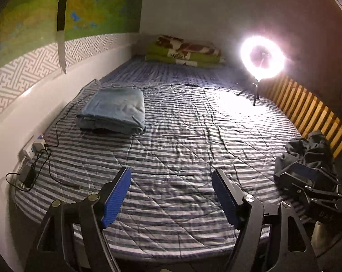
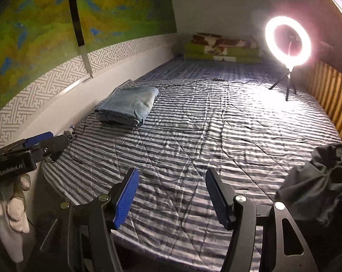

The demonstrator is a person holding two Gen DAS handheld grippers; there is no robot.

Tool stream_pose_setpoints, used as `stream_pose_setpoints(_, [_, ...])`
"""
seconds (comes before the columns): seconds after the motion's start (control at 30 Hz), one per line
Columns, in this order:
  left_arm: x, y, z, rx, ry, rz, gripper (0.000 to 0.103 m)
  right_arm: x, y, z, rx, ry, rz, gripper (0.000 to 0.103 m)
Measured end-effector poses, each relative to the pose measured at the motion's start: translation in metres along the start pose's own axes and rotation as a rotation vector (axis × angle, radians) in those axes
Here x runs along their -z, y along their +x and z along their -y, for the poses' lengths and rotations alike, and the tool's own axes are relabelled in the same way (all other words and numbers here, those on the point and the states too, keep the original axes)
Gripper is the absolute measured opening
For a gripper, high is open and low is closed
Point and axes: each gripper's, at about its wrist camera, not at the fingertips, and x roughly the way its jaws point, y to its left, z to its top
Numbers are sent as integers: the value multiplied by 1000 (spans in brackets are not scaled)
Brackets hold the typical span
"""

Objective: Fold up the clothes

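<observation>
A folded light-blue garment (image 1: 114, 111) (image 2: 130, 106) lies on the striped bed sheet (image 1: 182, 140) (image 2: 204, 136) near the left wall. A dark crumpled garment (image 1: 306, 145) (image 2: 318, 181) is heaped at the bed's right edge. My left gripper (image 1: 171, 171) hovers open over the near part of the sheet, with nothing between its blue pads. My right gripper (image 2: 171, 172) is open too and holds nothing, and the dark heap lies just right of it. Each gripper also shows in the other's view: the right gripper (image 1: 290, 174) and the left gripper (image 2: 55, 142).
A lit ring light (image 1: 245, 52) (image 2: 267, 40) on a small tripod stands far right on the bed. A folded green blanket (image 1: 184, 52) (image 2: 223, 49) lies at the head. Cables and a charger (image 1: 30, 172) lie along the left wall. A wooden slat rail (image 1: 306, 108) (image 2: 331, 95) borders the right.
</observation>
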Motion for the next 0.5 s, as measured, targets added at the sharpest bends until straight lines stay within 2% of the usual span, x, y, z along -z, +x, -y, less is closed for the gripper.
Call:
stream_pose_setpoints(0.23, [16, -17, 16, 6, 3, 16, 85, 12, -26, -5, 19, 1, 28, 57])
stream_pose_setpoints(0.33, [21, -18, 17, -3, -1, 19, 87, 17, -27, -9, 47, -12, 31, 57])
stream_pose_setpoints(0.5, [30, -22, 15, -7, -4, 16, 92, 27, -29, -13, 39, -8, 24, 57])
